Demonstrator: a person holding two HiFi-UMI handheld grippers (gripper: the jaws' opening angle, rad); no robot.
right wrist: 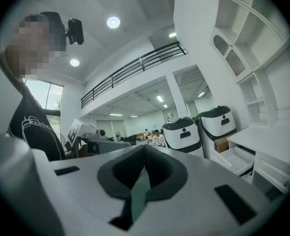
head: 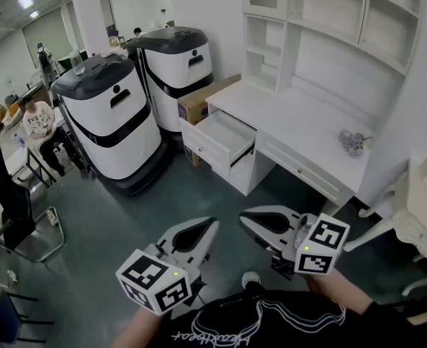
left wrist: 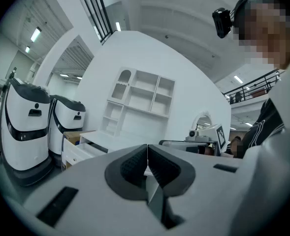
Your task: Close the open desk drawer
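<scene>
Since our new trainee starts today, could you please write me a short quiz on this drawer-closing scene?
1. True or false: the desk drawer is pushed fully in.
2. The left gripper has its jaws: A) wide apart; B) together, empty; C) clamped on the drawer.
3. How many large white machines stand beside the desk?
Key: 1 false; 2 B; 3 two.

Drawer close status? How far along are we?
Done: nothing, the drawer stands pulled out of the white desk. In hand: nothing; left gripper and right gripper are shut, empty, well short of the desk. Left: reach the drawer front and push it in.
</scene>
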